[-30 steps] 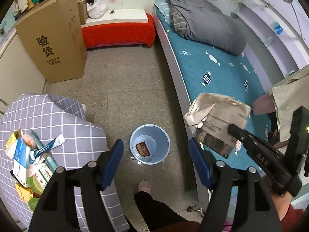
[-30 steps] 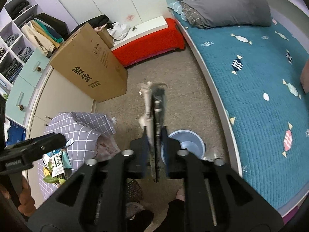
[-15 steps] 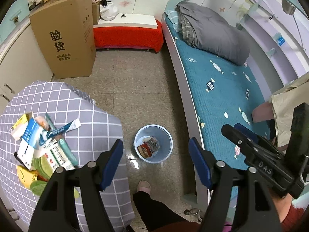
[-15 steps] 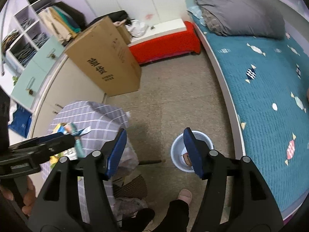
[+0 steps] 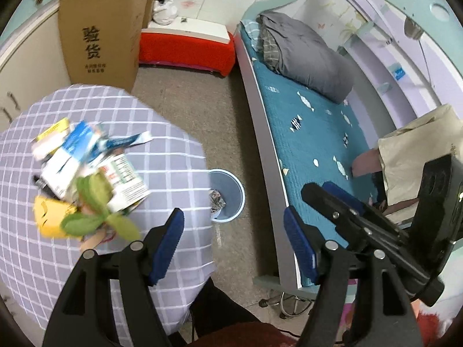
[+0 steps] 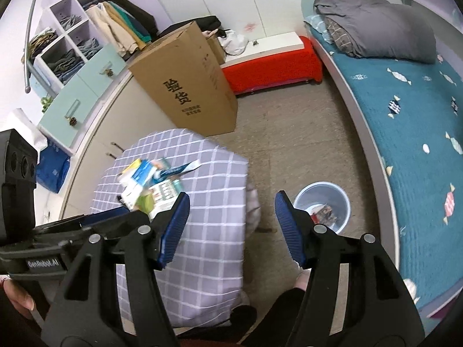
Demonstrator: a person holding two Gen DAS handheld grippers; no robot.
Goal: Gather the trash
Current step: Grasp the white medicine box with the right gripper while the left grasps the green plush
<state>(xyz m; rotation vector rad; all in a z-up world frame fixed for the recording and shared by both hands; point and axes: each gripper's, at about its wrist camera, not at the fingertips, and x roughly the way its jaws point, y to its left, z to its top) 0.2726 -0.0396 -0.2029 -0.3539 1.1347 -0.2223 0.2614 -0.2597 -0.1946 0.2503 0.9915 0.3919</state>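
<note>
Both grippers have swung from the bin (image 5: 227,195) toward the desk (image 5: 162,150) trash (image 5: 86,173) at left, jaws apart and empty; a hasty grab could scatter it.

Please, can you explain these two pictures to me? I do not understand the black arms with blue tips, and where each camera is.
No robot here: a person holds a two-finger tool in each hand, with a camera on each. One picture looks along the left gripper, the other along the right gripper. The blue parts are the fingers; both stand open and hold nothing. On the checked tablecloth lies a pile of trash: boxes, wrappers, green leaves. A blue bin on the floor beside the bed already holds some rubbish.
</note>
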